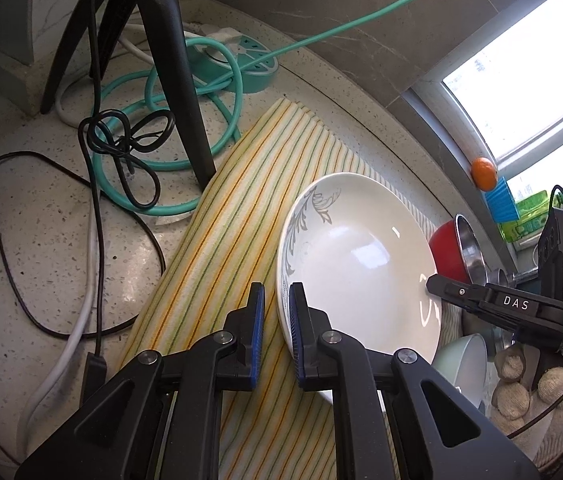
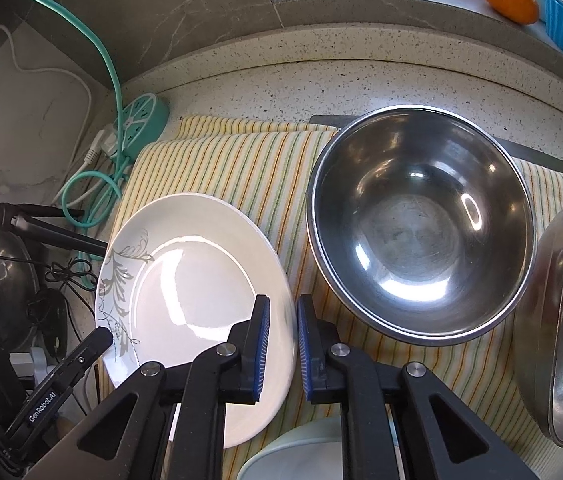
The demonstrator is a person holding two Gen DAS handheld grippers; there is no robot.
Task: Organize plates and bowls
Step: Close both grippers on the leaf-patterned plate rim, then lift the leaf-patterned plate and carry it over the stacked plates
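Straddling opposite rims, the left hand-held gripper (image 1: 276,334) and right hand-held gripper (image 2: 283,348) stand unclenched around the white plate (image 2: 197,292). Two grips would presumably steady it above the striped cloth (image 2: 241,160), beside the steel bowl (image 2: 421,224).

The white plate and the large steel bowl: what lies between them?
In the right wrist view, only striped cloth shows between the white plate and the steel bowl, plus the right gripper's outer finger lower down.

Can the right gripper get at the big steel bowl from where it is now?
Probably yes. The right gripper is open at the white plate's rim, and the steel bowl sits just beside it on the striped cloth, nothing between them.
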